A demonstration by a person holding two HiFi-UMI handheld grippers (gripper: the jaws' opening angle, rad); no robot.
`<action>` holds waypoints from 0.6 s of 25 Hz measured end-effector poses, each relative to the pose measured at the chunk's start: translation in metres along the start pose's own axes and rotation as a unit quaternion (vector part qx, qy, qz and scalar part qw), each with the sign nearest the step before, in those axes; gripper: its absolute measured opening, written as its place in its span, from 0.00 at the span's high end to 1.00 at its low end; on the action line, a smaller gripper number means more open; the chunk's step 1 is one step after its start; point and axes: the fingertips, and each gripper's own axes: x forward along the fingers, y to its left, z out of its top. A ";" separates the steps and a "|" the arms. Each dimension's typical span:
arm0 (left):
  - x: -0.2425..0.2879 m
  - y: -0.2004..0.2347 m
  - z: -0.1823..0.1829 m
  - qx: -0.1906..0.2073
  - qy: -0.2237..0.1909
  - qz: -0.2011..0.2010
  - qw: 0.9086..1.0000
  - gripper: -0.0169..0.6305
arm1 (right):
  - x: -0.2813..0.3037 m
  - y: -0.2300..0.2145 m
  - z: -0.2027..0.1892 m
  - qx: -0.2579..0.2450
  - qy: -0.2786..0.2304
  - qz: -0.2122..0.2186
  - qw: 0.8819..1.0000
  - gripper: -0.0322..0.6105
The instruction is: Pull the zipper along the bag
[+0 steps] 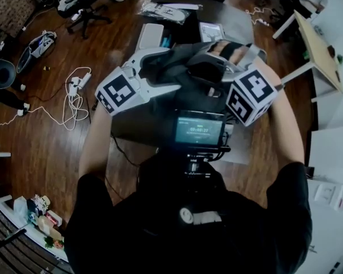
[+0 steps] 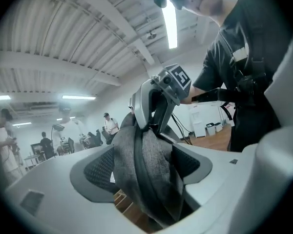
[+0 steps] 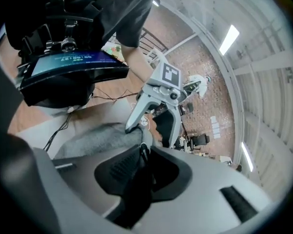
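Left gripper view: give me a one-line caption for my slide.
Grey bag fabric bunched between the left gripper's wide-apart jaws, the right gripper meeting its top edge beyond.

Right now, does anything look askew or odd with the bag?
Yes: the grey bag is bunched into a thick, crumpled fold between the fingers of the left gripper, so its dark zipper strip runs bent rather than straight. Nothing looks torn or spilled.
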 end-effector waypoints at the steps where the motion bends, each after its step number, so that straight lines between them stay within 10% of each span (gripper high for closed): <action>1: -0.002 0.000 0.001 0.002 -0.006 -0.001 1.000 0.44 | -0.001 0.000 0.001 0.005 -0.003 -0.005 1.000 0.81; 15: -0.036 0.003 0.011 -0.046 0.008 -0.021 0.999 0.40 | -0.025 0.006 0.024 0.114 -0.026 0.070 0.991 0.83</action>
